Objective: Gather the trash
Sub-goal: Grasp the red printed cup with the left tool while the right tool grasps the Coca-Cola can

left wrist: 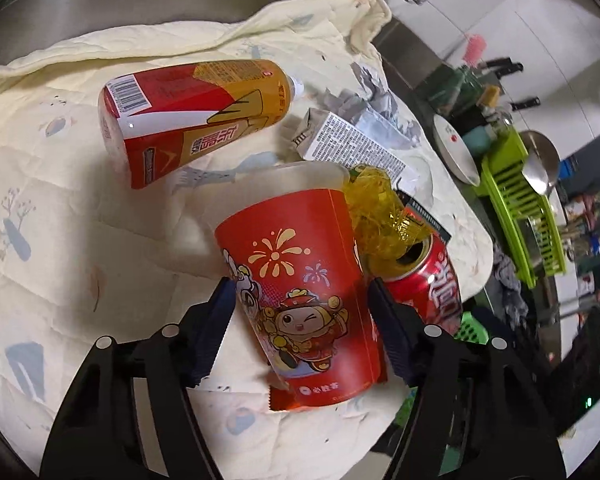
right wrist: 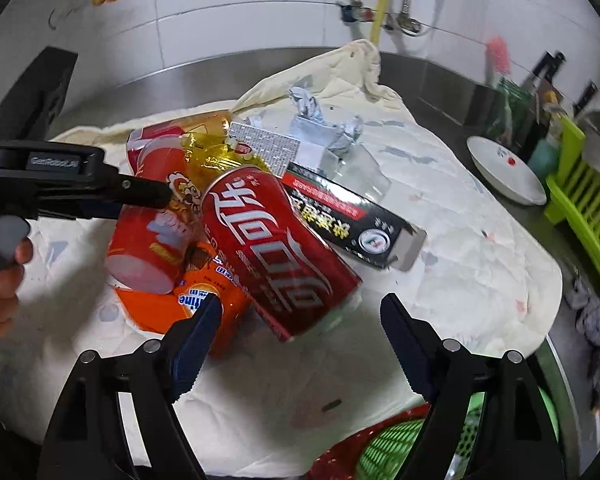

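Trash lies on a cream quilted cloth (left wrist: 52, 208). My left gripper (left wrist: 300, 304) has its jaws on both sides of a red paper cup (left wrist: 300, 280) with a cartoon figure, fingers touching its sides. A red cola can (left wrist: 428, 280) lies right of the cup; it also shows in the right wrist view (right wrist: 284, 252). A red-and-yellow drink bottle (left wrist: 188, 120) lies behind. My right gripper (right wrist: 300, 320) is open and empty, just in front of the can. The left gripper (right wrist: 140, 192) reaches in from the left onto the cup (right wrist: 148, 240).
A black carton (right wrist: 348, 220), an orange wrapper (right wrist: 212, 304), yellow cellophane (left wrist: 376, 216), a white printed carton (left wrist: 352, 144) and crumpled foil (right wrist: 312, 116) lie in the pile. A white plate (right wrist: 504, 176) and green dish rack (left wrist: 516, 208) stand right. Green and red baskets (right wrist: 384, 452) sit below.
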